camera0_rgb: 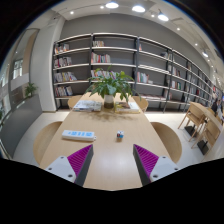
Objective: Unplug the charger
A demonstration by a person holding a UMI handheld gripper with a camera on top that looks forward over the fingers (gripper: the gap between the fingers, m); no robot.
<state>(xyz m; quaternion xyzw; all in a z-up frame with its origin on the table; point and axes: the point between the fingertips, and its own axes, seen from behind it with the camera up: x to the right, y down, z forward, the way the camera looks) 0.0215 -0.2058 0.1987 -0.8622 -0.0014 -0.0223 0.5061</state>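
Observation:
A white power strip [79,134] lies on the light wooden table [110,165], ahead of my left finger. A small charger block [120,135], with a bit of blue and red on it, sits on the table a short way to the right of the strip, beyond my fingers; I cannot tell whether it is plugged into anything. My gripper [112,160] hovers over the near part of the table. Its fingers with magenta pads [81,158] stand wide apart with only bare table between them.
A potted green plant [112,84] and papers or books [90,102] sit at the table's far end. Chairs [205,122] stand to the right. Long bookshelves [120,65] line the back wall. A window [17,72] is at the left.

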